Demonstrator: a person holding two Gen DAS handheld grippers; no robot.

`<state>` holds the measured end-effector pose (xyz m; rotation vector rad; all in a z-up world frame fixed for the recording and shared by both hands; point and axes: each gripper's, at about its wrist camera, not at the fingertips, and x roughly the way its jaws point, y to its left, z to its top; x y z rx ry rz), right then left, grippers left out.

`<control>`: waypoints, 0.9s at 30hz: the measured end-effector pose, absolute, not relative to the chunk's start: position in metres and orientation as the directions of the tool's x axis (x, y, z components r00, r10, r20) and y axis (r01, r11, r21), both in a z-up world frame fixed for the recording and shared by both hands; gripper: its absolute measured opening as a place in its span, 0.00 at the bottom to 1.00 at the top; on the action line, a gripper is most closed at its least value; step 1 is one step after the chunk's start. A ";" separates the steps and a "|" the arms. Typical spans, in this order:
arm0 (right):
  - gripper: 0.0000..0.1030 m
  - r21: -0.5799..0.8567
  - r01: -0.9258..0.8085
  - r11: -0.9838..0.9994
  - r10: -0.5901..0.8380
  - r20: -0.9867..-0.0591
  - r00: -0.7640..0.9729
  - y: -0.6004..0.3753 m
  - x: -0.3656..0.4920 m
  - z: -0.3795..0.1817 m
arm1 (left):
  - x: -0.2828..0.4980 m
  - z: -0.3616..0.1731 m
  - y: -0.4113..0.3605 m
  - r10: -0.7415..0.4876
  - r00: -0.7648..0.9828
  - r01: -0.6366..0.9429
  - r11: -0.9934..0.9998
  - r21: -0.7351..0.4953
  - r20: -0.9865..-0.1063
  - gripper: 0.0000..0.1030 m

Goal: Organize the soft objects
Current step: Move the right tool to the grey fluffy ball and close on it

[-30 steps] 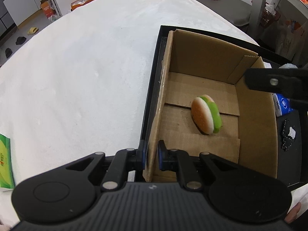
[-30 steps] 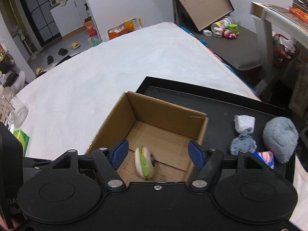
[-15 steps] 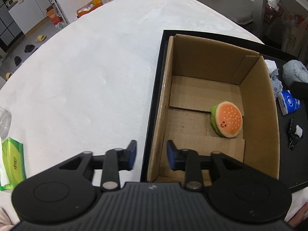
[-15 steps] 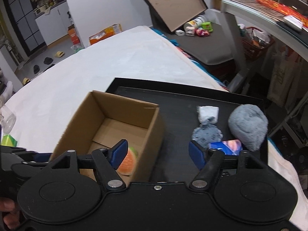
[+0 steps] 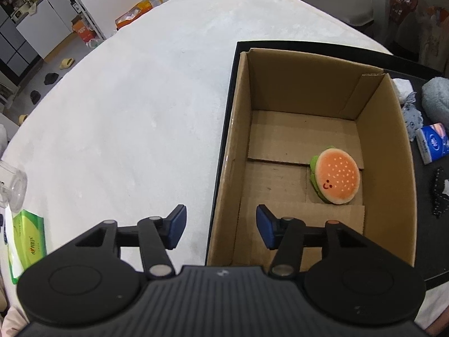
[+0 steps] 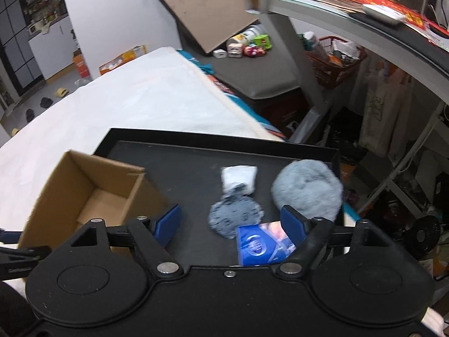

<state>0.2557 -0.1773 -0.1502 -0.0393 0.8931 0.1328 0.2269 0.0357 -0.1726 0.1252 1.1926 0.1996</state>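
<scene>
A plush burger (image 5: 335, 179) lies in the cardboard box (image 5: 387, 146) near its right wall. My left gripper (image 5: 221, 227) straddles the box's near left wall, its jaws opening and clear of the cardboard. In the right wrist view the same box (image 6: 56, 196) stands on the black tray (image 6: 179, 168). My right gripper (image 6: 230, 221) hovers over the tray, jaws opening, nothing gripped. Below it lie a grey knitted piece (image 6: 235, 216) and a blue tissue pack (image 6: 263, 247). A fluffy grey ball (image 6: 307, 191) and a white cloth (image 6: 238, 178) lie just beyond.
The tray sits on a white padded surface (image 5: 126, 112). A green packet (image 5: 26, 241) and a clear jar (image 5: 11, 185) lie at the left edge. A black dotted item (image 5: 440, 191) lies right of the box. A desk and clutter stand to the right.
My left gripper let go of the box's left wall and opened. The burger tipped from its edge onto its flat side. My right gripper swung right from over the box to over the tray's soft items.
</scene>
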 end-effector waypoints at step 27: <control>0.83 -0.171 -0.136 0.976 -0.041 -0.754 0.655 -0.219 0.287 -0.206 | 0.249 -0.191 0.030 0.342 0.302 -0.152 0.939 0.309 -0.890 0.54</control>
